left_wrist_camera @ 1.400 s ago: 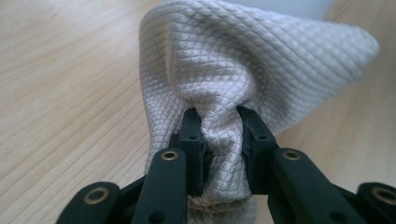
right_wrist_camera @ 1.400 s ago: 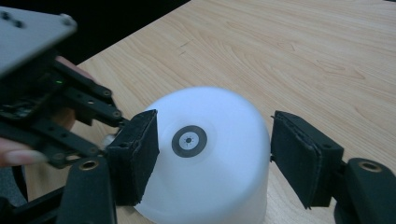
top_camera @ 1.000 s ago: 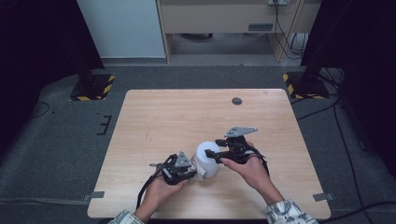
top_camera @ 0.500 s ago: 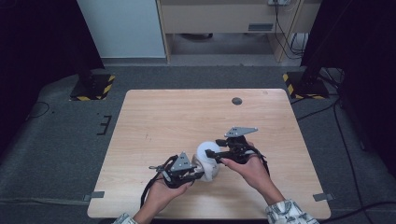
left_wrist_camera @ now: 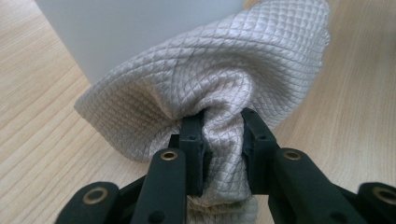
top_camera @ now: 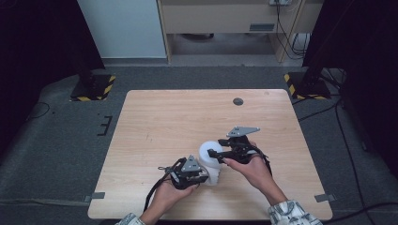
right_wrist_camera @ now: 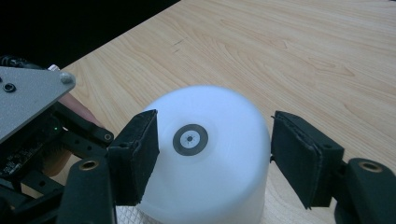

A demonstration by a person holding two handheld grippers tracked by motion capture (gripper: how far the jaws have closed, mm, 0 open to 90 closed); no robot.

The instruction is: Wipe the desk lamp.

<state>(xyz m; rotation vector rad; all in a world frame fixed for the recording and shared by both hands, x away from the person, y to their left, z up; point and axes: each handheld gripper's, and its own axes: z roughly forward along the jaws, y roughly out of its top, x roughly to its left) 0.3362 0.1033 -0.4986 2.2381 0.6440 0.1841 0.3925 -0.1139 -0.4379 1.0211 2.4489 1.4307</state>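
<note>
A white cup stands upside down near the table's front middle, its base with a round grey mark facing up. My right gripper reaches over it from the right, a pad pressed on each side of the cup. My left gripper is shut on a bunched beige quilted cloth, held against the cup's lower wall. In the right gripper view the left gripper's grey plate sits just left of the cup.
The wooden table stretches bare behind the cup, with a small dark round mark near its far edge. Grey floor surrounds the table, with yellow-black striped stand bases at the back corners.
The left gripper with the cloth has shifted slightly along the cup's side. The right gripper and the cup have stayed put.
</note>
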